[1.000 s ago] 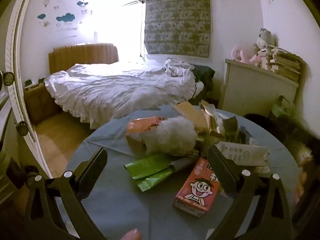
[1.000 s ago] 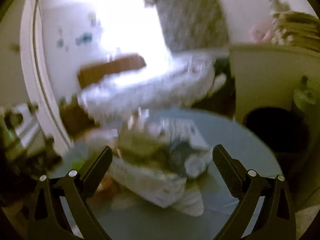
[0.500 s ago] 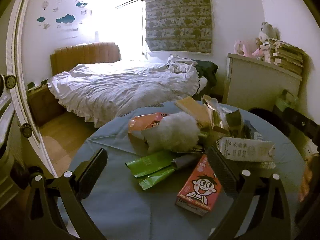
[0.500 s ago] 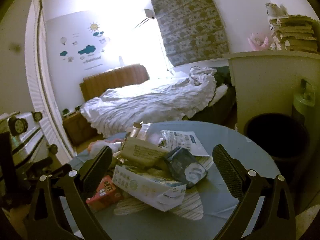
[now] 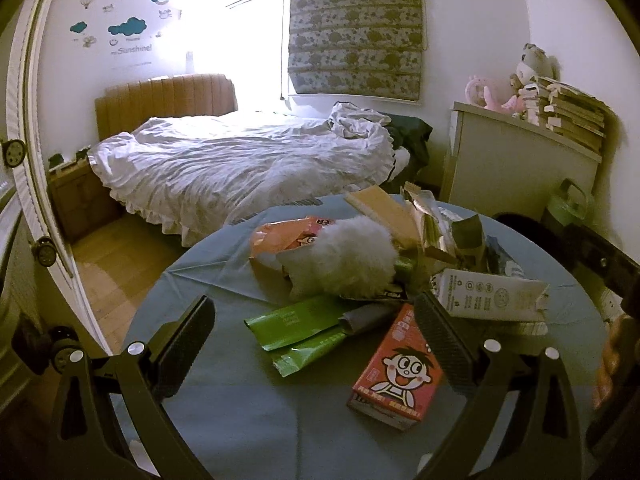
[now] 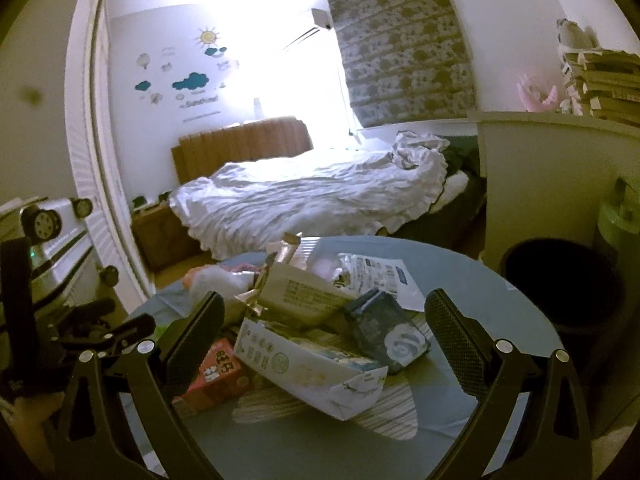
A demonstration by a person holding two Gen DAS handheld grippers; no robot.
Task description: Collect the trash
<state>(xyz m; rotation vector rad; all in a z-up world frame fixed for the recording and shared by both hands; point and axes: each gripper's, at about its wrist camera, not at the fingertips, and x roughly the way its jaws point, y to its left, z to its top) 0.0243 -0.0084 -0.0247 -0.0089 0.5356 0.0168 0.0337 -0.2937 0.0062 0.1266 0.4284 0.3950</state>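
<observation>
A heap of trash (image 5: 384, 264) lies mid-tabletop (image 5: 240, 408): red carton (image 5: 396, 372), green wrappers (image 5: 296, 328), white fluff (image 5: 348, 260), a torn white box (image 6: 308, 364). Both the left tongs (image 5: 316, 344) and right tongs (image 6: 324, 336) hover apart, gripping nothing. Beyond stand a rumpled bed (image 5: 240, 168) and a dark bin (image 6: 560, 280), its inside too dim to read.

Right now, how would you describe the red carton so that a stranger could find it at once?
Look at the round blue table in front of the bed. On its near side, beside the green wrappers, lies the red carton. Only it shows a cartoon boy's face.
</observation>
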